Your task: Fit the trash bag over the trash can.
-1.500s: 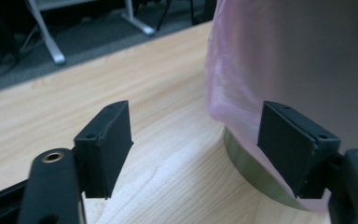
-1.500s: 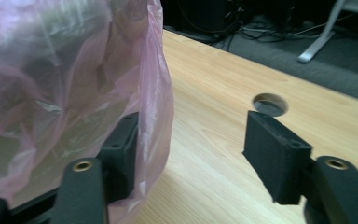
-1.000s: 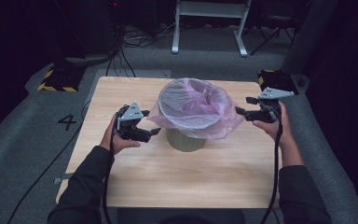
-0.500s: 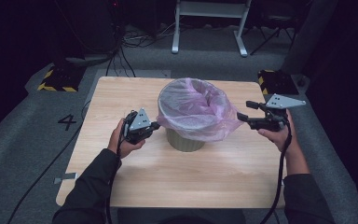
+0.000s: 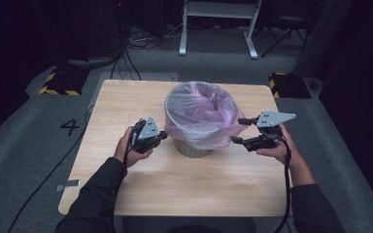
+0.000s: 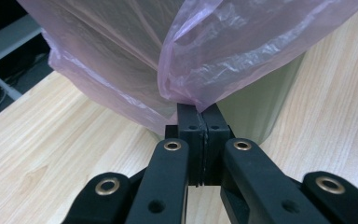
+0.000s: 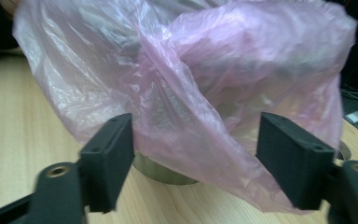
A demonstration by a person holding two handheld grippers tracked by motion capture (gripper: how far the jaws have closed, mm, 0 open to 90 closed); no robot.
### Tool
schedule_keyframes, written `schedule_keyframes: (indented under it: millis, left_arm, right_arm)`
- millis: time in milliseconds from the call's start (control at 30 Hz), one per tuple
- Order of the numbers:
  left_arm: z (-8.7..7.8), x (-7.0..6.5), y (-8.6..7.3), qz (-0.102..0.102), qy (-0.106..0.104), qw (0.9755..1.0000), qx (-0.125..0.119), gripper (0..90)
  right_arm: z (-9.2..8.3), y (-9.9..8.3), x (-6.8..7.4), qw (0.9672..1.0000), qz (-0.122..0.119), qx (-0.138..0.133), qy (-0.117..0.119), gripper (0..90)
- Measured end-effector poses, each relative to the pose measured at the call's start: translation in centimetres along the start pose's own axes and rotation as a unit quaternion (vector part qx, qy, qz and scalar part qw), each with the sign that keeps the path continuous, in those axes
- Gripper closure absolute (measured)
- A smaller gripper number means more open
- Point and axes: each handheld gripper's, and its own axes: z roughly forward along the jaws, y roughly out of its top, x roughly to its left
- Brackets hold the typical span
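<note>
On a wooden worktop (image 5: 126,107) in a dark room, a thin, limp, slippery pink bag (image 5: 201,114) drapes over a bin (image 5: 192,148): left tool (image 6: 196,122) clamped on its hem, right tool (image 7: 196,158) apart and closing around loose film, best gripped at bunched edges.

Light wooden table (image 5: 126,97); grey carpet floor marked "4" (image 5: 70,127); yellow-black striped block (image 5: 58,90); white frame legs (image 5: 218,9) behind.
</note>
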Motion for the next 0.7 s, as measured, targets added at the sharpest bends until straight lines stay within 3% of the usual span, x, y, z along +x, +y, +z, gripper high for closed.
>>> schedule_keyframes:
  millis: [133, 267, 467, 533, 700]
  left_arm:
    - [0.5, -0.3, -0.5, 0.002, -0.005, 0.9999, 0.009, 89.5]
    - [0.8, -0.4, -1.1, -0.005, -0.005, 0.9998, 0.018, 89.6]
    - [1.5, -0.4, -2.1, -0.005, -0.003, 0.9992, 0.039, 89.7]
    - [2.0, -0.4, -2.5, 0.002, 0.0, 0.9987, 0.051, 89.8]
    - [2.9, -0.2, -3.5, 0.004, 0.0, 0.9969, 0.079, 89.9]
  right_arm:
    - [0.9, -0.5, 0.7, 0.9996, -0.016, 0.013, 0.022, 64.5]
    - [1.7, -1.0, 1.7, 0.9986, -0.036, 0.024, 0.029, 84.0]
    - [2.8, -2.2, 2.2, 0.9969, -0.039, 0.056, 0.039, 88.4]
    - [3.2, -2.8, 2.2, 0.9959, -0.039, 0.075, 0.033, 88.4]
    - [4.6, -4.6, 1.2, 0.9936, -0.014, 0.109, 0.023, 88.4]
